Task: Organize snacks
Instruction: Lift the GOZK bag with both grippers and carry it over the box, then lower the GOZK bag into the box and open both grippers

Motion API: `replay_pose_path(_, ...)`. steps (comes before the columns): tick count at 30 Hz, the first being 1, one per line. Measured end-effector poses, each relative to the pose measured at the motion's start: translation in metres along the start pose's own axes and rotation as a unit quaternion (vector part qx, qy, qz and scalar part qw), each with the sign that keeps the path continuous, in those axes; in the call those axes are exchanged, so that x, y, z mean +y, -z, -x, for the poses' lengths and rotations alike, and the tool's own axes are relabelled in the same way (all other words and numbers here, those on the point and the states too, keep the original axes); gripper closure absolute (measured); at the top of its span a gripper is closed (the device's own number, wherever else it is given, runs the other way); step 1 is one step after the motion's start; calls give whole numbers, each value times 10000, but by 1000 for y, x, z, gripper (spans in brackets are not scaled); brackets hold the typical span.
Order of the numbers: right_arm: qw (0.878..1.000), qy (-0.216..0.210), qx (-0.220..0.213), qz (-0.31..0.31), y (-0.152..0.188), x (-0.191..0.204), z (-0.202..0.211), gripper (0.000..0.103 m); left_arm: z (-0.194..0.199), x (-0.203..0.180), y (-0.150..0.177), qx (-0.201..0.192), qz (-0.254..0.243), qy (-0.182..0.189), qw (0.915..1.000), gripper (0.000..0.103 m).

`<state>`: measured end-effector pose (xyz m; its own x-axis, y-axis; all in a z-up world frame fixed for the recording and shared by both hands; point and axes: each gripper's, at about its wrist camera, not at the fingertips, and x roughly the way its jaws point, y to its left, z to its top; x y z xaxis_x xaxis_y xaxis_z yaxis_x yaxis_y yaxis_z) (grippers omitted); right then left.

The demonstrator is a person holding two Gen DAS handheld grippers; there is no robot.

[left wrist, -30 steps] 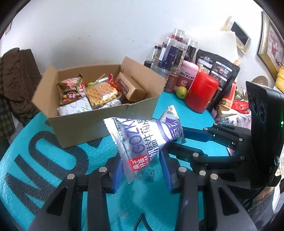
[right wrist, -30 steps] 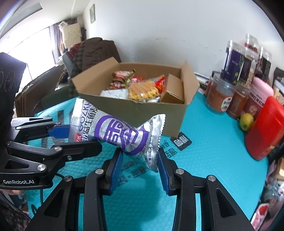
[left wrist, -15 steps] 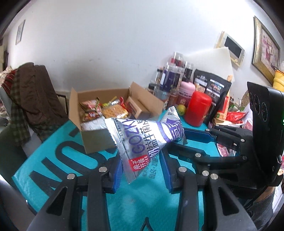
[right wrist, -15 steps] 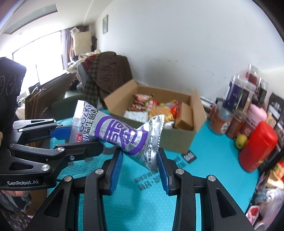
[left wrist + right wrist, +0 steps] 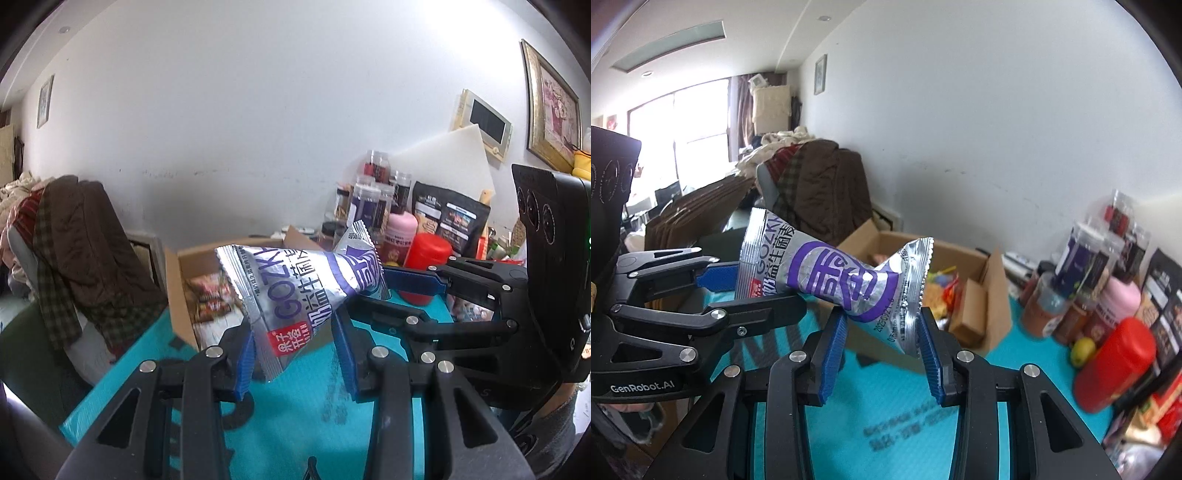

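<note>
— Silver-and-purple snack packet (image 5: 295, 295): where do we have it?
— Pinched at both ends, left gripper (image 5: 295, 354) and right gripper (image 5: 881, 350) clamping it above the teal mat (image 5: 897, 424), before the cardboard box (image 5: 979, 266).

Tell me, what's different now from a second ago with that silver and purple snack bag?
Both tools have lifted the snack bag upward together: the cardboard box and teal mat now sit lower and look farther off, with more wall showing. Nothing was picked up or let go. The left tool and right tool grip opposite ends of the bag as before, and the box's contents look unchanged.
</note>
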<state>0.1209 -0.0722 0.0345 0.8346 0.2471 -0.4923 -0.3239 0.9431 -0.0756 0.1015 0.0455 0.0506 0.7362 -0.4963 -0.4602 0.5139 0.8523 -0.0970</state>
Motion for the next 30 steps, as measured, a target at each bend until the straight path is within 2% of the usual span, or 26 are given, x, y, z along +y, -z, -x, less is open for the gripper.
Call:
replay_pose_path(9,9998,170,-109,61,-30,-24,-27,64,-36,14,-32,-112,-125,61,9998,65)
replay_pose_path(18,9996,240,-110,77,-53,-51,-74,64,-84,39,-55,-90,-133,42,9999,65)
replay_pose_path(30,9996,189,160,-147,-55,-86,-150,64,-167,67,-65,346,-236,-33,9991,65)
